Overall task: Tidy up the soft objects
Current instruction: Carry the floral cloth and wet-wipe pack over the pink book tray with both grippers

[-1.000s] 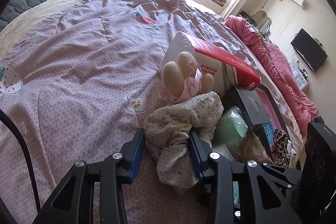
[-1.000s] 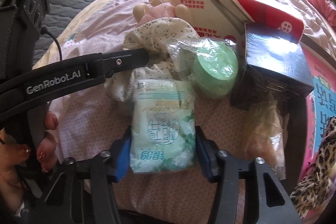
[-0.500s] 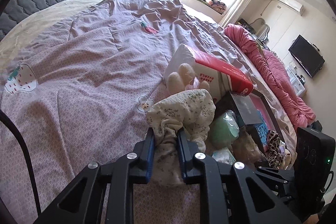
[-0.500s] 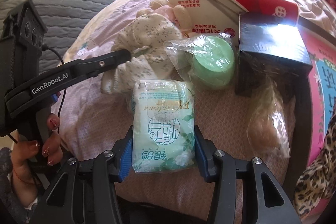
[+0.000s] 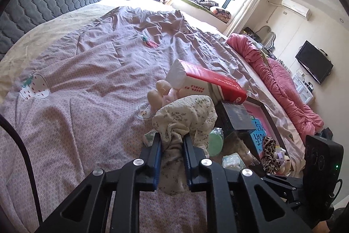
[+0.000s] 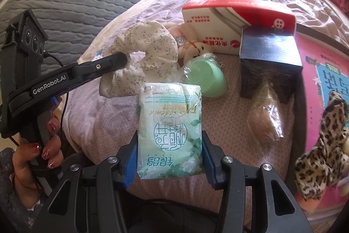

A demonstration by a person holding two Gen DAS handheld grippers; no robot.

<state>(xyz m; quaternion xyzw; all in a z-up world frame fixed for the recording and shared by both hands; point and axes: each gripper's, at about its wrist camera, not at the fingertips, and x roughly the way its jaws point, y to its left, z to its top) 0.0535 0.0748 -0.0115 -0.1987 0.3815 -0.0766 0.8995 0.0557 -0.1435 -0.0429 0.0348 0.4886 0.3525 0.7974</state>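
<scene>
Tissue pack [image 6: 169, 130] lies lengthwise between hand-held gripper [image 6: 170, 158] pads.

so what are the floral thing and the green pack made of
Floral bundle: soft cotton-like cloth, matte; it crumples and bunches between the left gripper pads. Green pack: glossy thin plastic film with printed lettering, probably tissues or wipes inside, pinched by the right gripper.

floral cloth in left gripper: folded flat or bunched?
Bunched. The floral cloth is crumpled into a wad, pinched between the left gripper's pads, loose ends drooping below.
</scene>
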